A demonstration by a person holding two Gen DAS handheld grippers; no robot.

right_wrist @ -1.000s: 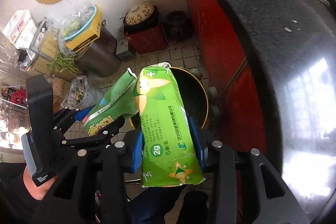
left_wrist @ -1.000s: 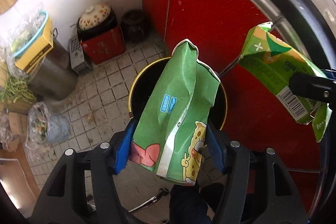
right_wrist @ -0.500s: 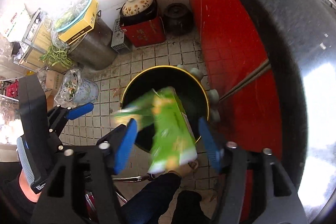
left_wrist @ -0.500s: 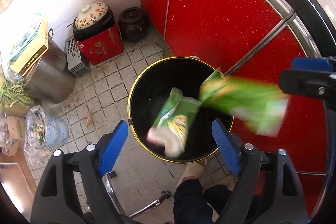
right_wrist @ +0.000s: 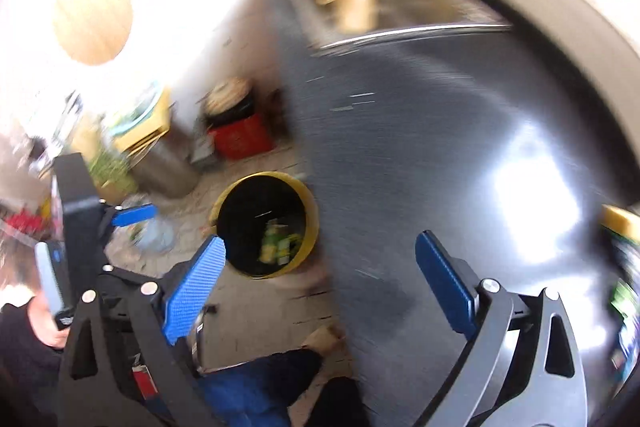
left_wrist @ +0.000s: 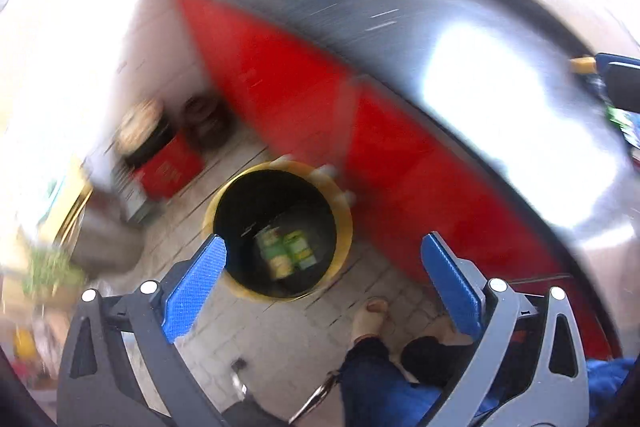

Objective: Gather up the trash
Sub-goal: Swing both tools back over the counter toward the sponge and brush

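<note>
Left wrist view: two green crumpled snack packets [left_wrist: 286,253] are seen lying inside one round yellow-rimmed black bin [left_wrist: 280,227]; the left hand-held gripper [left_wrist: 324,277] is opening, nothing between its pads. Right wrist view: the right hand-held gripper [right_wrist: 320,281] is likewise opening and empty; one steel sink [right_wrist: 400,15] is shown only here.

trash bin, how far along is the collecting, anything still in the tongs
Done: two green packets lie at the bottom of the yellow-rimmed trash bin. In hand: nothing. The left tongs and right tongs are both opening wide, with nothing between the pads. Left: blurred green and yellow items sit at the far right edge of the dark counter, possibly more trash; too smeared to tell.
</note>
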